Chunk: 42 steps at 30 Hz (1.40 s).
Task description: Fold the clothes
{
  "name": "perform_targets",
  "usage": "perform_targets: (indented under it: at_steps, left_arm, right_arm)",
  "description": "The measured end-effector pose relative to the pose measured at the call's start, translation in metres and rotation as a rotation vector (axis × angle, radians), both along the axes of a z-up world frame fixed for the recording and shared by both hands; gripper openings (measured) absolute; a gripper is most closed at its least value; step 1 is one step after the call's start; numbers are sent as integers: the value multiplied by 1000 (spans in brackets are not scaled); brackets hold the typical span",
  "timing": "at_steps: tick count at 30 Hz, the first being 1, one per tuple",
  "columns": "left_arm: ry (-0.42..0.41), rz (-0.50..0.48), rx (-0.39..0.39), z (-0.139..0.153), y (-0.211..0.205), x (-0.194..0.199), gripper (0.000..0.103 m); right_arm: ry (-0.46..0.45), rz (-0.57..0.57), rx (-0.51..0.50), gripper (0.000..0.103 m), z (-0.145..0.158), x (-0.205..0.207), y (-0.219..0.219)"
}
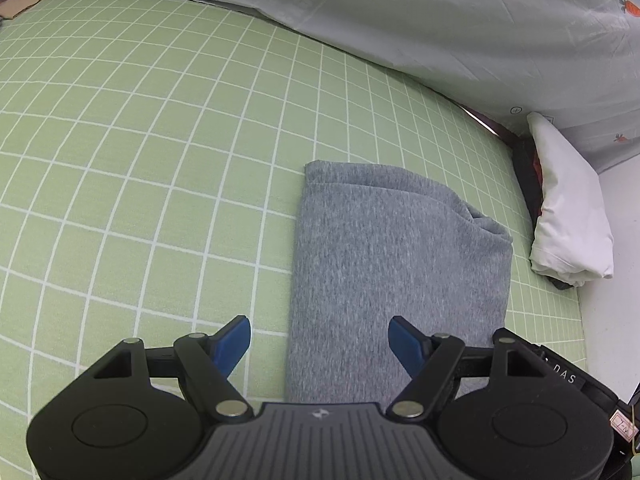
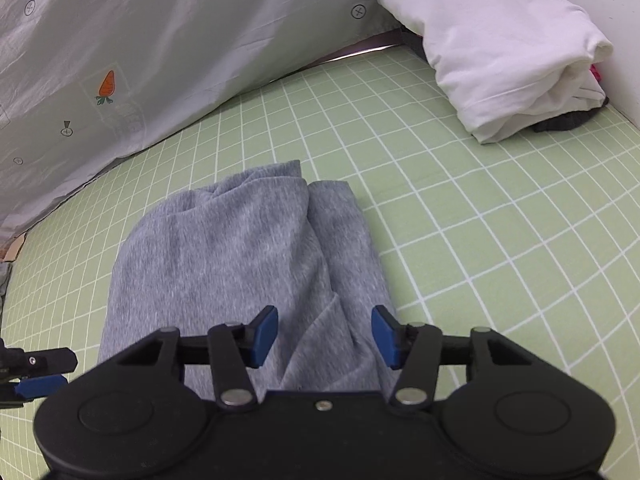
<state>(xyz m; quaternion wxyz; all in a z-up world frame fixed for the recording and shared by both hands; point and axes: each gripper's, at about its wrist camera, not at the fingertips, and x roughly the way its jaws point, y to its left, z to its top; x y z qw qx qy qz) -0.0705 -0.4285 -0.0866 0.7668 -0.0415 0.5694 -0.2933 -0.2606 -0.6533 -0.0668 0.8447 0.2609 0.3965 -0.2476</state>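
Through my left wrist camera I look down on a green checked bedsheet with the folded grey garment lying flat on it as a long strip. My left gripper hangs over the garment's near end with its jaws wide and nothing held; the right blue pad is above the grey cloth, the left pad is above bare sheet just beside the garment's left edge. Beyond the garment's far right corner a folded white cloth lies at the sheet's edge, and a pale carrot-print quilt runs along behind the garment. Through my right wrist camera the grey garment looks rumpled at its far end, with a loose fold at its near right. My right gripper sits above that near end, jaws partway apart and gripping nothing, though cloth lies below the gap. The white cloth is well beyond the garment, to the right.
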Motion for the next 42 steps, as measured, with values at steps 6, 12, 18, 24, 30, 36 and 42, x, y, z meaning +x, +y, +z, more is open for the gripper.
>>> perform_targets:
  at_steps: [6, 12, 18, 24, 30, 36, 42]
  left_arm:
    - [-26, -53, 59, -9, -23, 11, 76]
    - [-98, -71, 44, 4, -25, 8, 76]
    - [-41, -111, 23, -8, -30, 7, 81]
    - [62, -63, -26, -23, -23, 12, 83]
    - [147, -42, -104, -36, -21, 16, 82]
    - [194, -78, -227, -40, -20, 17, 36]
    - [155, -168, -308, -25, -27, 10, 12]
  right_arm:
    - [24, 88, 4, 24, -14, 36, -13]
    - [-17, 107, -148, 6, 24, 22, -5]
    - [94, 8, -154, 46, 2, 13, -23]
    - [65, -43, 32, 66, -20, -4, -30]
    - [41, -30, 57, 68, -25, -2, -23]
    - [27, 73, -70, 14, -2, -1, 4]
    - [-10, 44, -130, 13, 35, -8, 25]
